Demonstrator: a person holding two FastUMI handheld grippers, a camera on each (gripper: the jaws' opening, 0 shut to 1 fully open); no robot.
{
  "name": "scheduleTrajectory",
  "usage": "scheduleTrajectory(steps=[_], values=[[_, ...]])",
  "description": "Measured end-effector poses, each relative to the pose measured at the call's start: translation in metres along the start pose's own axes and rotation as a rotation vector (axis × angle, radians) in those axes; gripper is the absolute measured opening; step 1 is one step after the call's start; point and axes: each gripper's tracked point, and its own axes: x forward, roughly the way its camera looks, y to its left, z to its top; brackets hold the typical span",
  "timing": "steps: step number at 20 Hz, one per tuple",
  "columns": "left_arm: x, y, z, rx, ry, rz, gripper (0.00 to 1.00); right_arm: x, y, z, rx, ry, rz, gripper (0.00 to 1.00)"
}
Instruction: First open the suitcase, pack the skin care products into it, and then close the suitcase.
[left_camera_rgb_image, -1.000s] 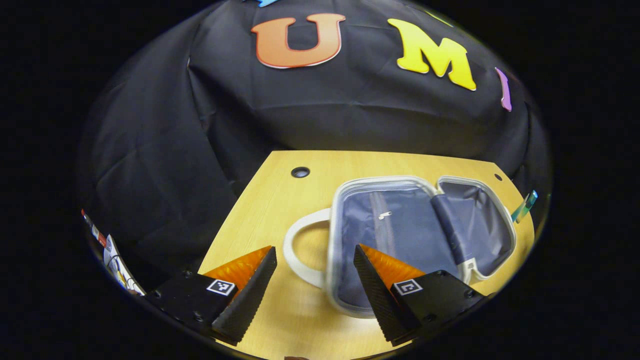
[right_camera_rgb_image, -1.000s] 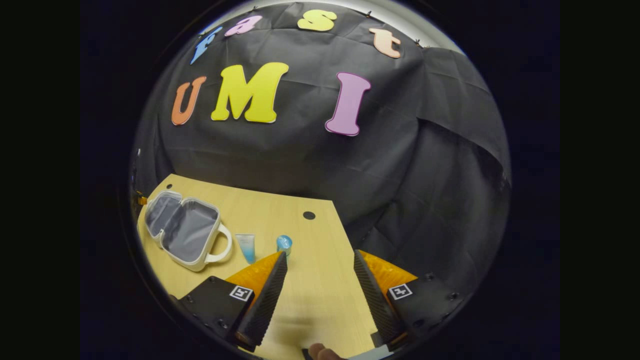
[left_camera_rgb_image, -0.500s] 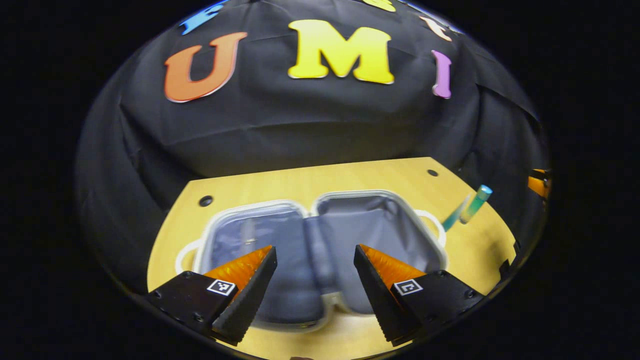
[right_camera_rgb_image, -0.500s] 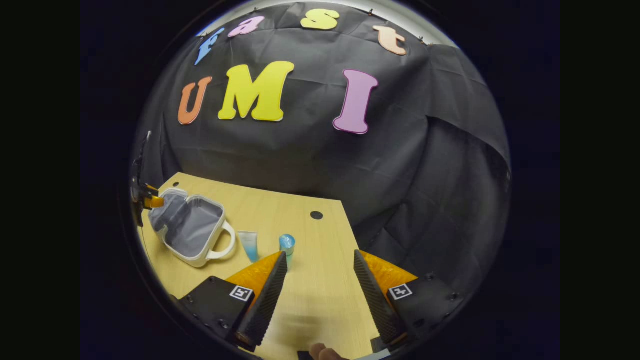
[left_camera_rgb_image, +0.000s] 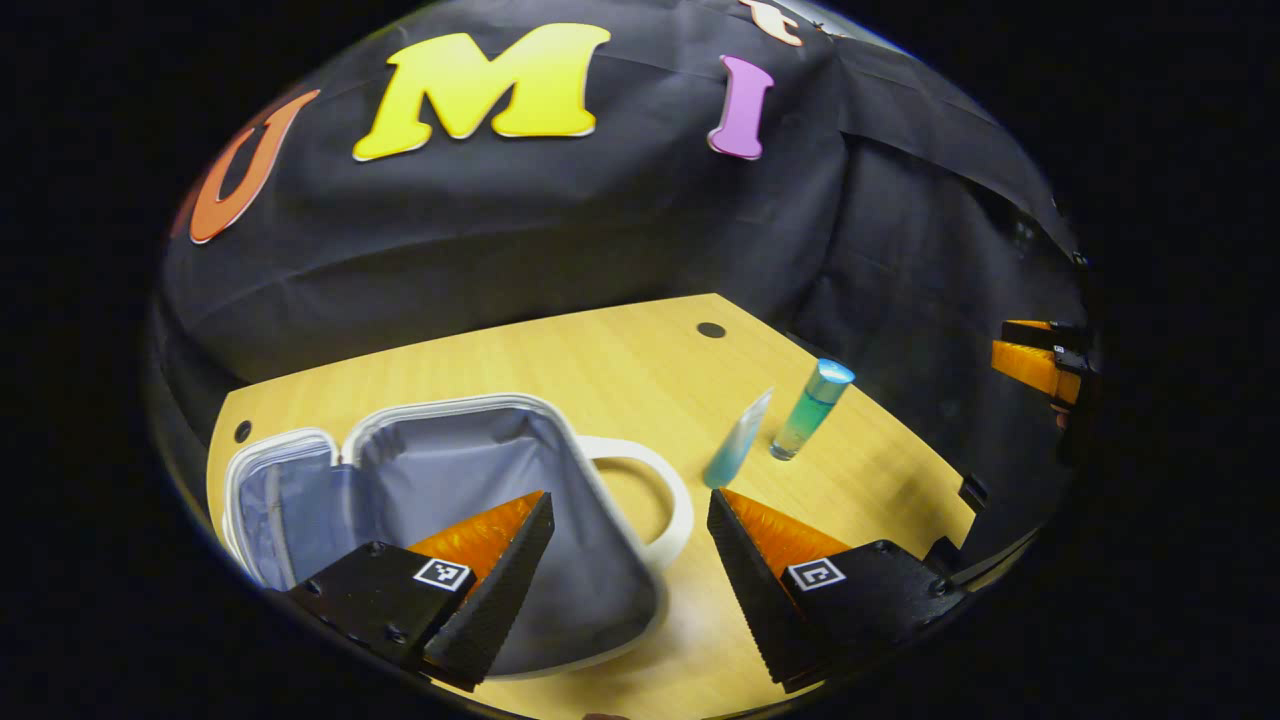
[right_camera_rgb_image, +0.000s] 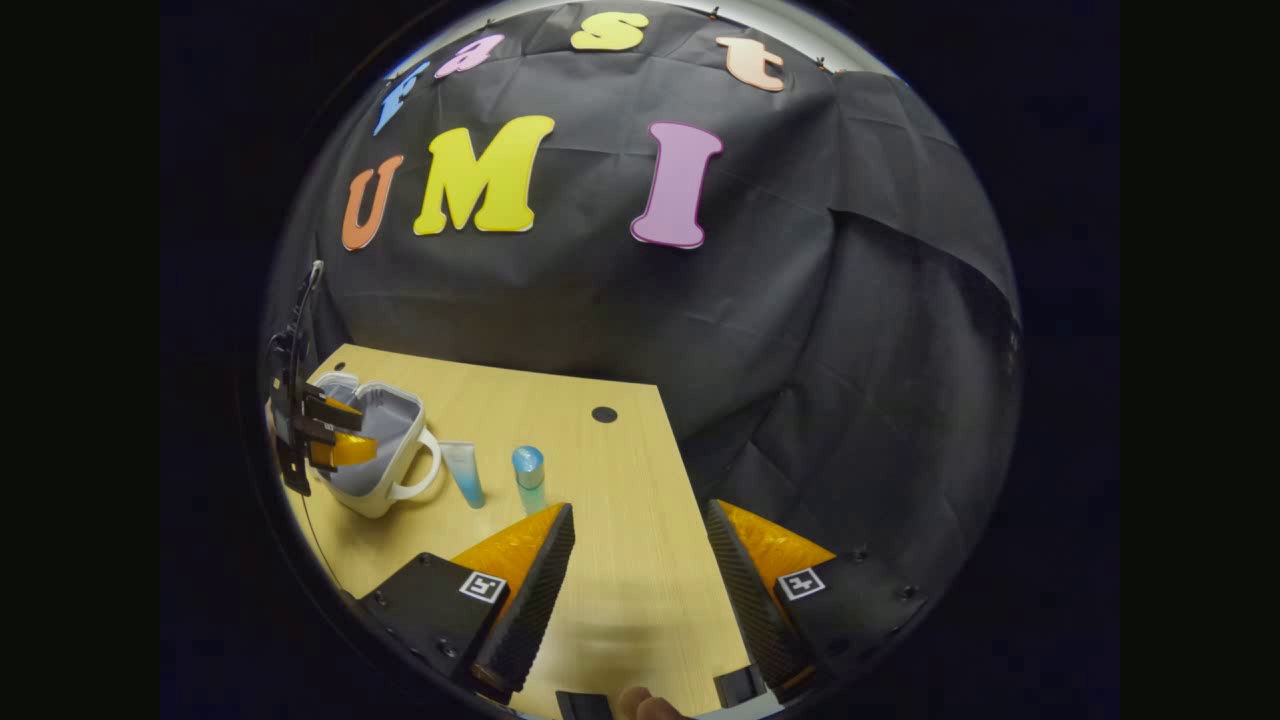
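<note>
The small white suitcase lay open on the wooden tabletop, both grey-lined halves spread flat and empty, its loop handle pointing toward the two skin care products. Those stood just beside the handle: a pale blue squeeze tube and, next to it, a blue-capped bottle, both upright and close together without seeming to touch. The left gripper hovered over the near half of the case with its jaws spread wide and nothing between them. The right gripper hung well apart over the bare near corner of the tabletop, likewise wide open and empty. From where I stood, opening looked done and packing not yet begun. The risk lay in how close the tube and bottle stood: a wide-open gripper reaching for one could brush the other and tip it, and the bottle, tall and narrow, would likely roll toward the table's edge. A finger catching the handle could also drag the light case askew.
</note>
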Motion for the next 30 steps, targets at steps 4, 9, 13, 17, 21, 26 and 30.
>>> scheduleTrajectory(steps=[4, 9, 13, 17, 21, 26, 30], values=[[0.037, -0.034, -0.002, -0.008, 0.021, -0.042, 0.99, 0.002, -0.013, -0.008, -0.014, 0.006, 0.007, 0.8], [0.081, -0.065, 0.003, 0.041, 0.039, -0.066, 0.99, 0.014, -0.025, -0.008, -0.019, 0.014, 0.023, 0.8], [0.116, -0.074, 0.0, 0.061, 0.059, -0.034, 0.99, 0.029, -0.029, -0.017, -0.046, 0.035, 0.043, 0.8], [0.144, -0.074, -0.008, 0.05, 0.085, 0.011, 0.97, 0.049, -0.023, -0.035, -0.073, 0.082, 0.091, 0.8], [0.157, -0.078, -0.011, 0.076, 0.092, 0.035, 0.8, 0.07, -0.023, -0.046, -0.088, 0.116, 0.119, 0.8], [0.159, -0.084, -0.012, 0.051, 0.081, 0.036, 0.44, 0.093, -0.008, -0.052, -0.07, 0.138, 0.193, 0.8], [0.152, -0.084, -0.016, 0.013, 0.086, 0.055, 0.42, 0.113, 0.02, -0.056, -0.054, 0.144, 0.262, 0.8]])
